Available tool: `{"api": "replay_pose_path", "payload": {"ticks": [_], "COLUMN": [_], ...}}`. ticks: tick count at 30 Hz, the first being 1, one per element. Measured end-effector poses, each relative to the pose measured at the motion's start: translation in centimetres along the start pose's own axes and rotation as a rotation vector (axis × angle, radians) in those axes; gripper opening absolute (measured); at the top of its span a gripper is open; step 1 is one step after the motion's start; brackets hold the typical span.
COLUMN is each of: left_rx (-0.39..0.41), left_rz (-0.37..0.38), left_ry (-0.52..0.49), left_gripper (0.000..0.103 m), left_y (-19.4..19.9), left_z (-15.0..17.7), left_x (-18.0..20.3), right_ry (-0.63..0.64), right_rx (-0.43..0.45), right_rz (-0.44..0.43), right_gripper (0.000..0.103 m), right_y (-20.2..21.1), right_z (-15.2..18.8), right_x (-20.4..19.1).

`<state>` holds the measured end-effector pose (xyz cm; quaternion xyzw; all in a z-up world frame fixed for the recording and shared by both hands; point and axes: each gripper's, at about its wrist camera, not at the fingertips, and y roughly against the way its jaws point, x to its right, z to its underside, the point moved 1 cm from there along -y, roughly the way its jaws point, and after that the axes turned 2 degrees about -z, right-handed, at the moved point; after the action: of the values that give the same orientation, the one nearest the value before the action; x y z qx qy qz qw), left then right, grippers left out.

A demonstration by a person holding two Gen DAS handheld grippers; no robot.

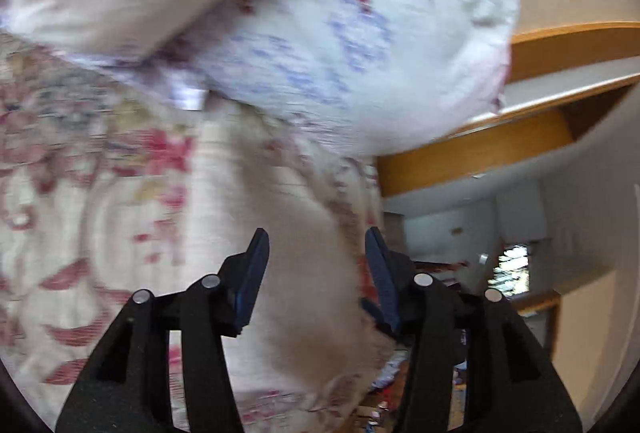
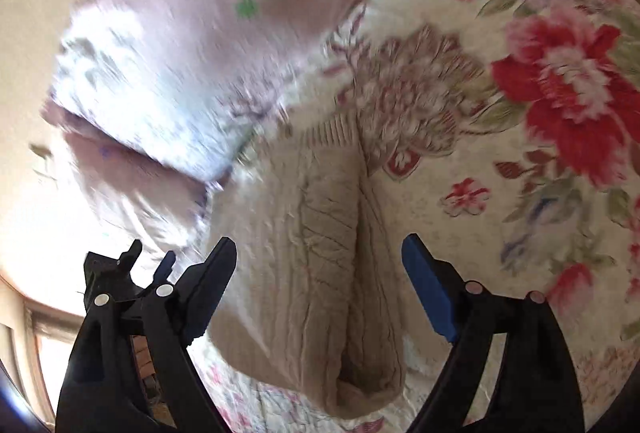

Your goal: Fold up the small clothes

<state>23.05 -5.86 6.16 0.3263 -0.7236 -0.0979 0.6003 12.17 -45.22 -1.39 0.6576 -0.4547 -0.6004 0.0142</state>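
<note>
Right now I am holding both of my grippers out over a floral quilt [image 2: 532, 81], cream with big red flowers, and both are spread wide with nothing between their blue pads. Under my right gripper [image 2: 320, 253] a beige knitted garment [image 2: 320, 245] is lying on the quilt, wrinkled and bunched along a deep crease that is running from far to near down its middle; its near end is rounding off just above the bottom of the view, between my two fingers. Beyond it, to the far left, a pale patterned pillow [image 2: 160, 73] with small purple and green marks is showing, too blurred for me to read its print or tell exactly how it is sitting. My left gripper [image 1: 316, 245] is gaping just as wide, and the same beige cloth [image 1: 308, 233] is lying between and beyond its fingers, though both pads are standing apart from it. Farther off in that view the white pillow [image 1: 360, 45] with blue and dark red specks is filling the top, and a wooden headboard [image 1: 480, 149] is showing to its right. Everything in the left view is smeared.
</note>
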Motion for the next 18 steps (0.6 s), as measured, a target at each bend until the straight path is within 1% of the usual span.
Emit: {"api": "replay_pose_path", "payload": {"ticks": [3,5,6,7,9,11,12,13,14,15,16,18], "left_rx": [-0.003,-0.024,-0.033,-0.044,-0.066,-0.086,-0.094,-0.095,-0.094,-0.095,-0.097,-0.101], "left_rz": [-0.085,-0.119,-0.13,-0.146,-0.18,-0.204,-0.213,-0.216,-0.221,-0.226,-0.228,-0.229], "left_ry": [-0.025,-0.04,-0.047,-0.058,-0.077,-0.099,-0.111,-0.12,-0.132,-0.141,-0.147,-0.147], "left_gripper": [0.056,0.059,0.061,0.062,0.063,0.063,0.065,0.066,0.068,0.069,0.07,0.071], "left_y": [0.2,-0.3,-0.3,-0.8,-1.1,-1.0,-1.5,-2.1,-2.3,-2.8,-3.3,-4.2], "left_z": [0.9,1.6,2.3,2.6,3.1,3.4,3.5,3.5,3.6,3.6,3.7,3.7], "left_x": [-1.3,-1.8,-2.3,-2.4,-3.1,-3.9,-3.8,-3.7,-3.6,-3.4,-3.3,-3.2], "right_ry": [0.001,-0.003,0.006,0.029,0.081,0.127,0.142,0.145,0.129,0.121,0.111,0.086], "right_rx": [-0.103,-0.137,-0.116,-0.085,-0.009,0.066,0.075,0.066,0.026,0.009,-0.006,-0.022], "right_rz": [0.026,0.034,0.02,-0.001,0.026,0.027,0.033,0.044,0.066,0.075,0.09,0.082], "right_gripper": [0.087,0.087,0.069,0.03,0.022,0.022,0.023,0.033,0.042,0.068,0.089,0.091], "right_y": [-3.1,-4.5,-4.7,-5.2,-5.1,-4.5,-4.4,-4.5,-4.6,-4.6,-4.3,-4.0], "right_z": [-0.4,-0.5,-0.8,-1.4,-2.9,-4.0,-4.1,-4.3,-4.0,-3.7,-3.1,-2.2], "right_x": [-0.3,-0.5,-0.8,-1.1,-2.2,-3.6,-4.1,-4.1,-3.9,-3.7,-3.1,-2.0]}}
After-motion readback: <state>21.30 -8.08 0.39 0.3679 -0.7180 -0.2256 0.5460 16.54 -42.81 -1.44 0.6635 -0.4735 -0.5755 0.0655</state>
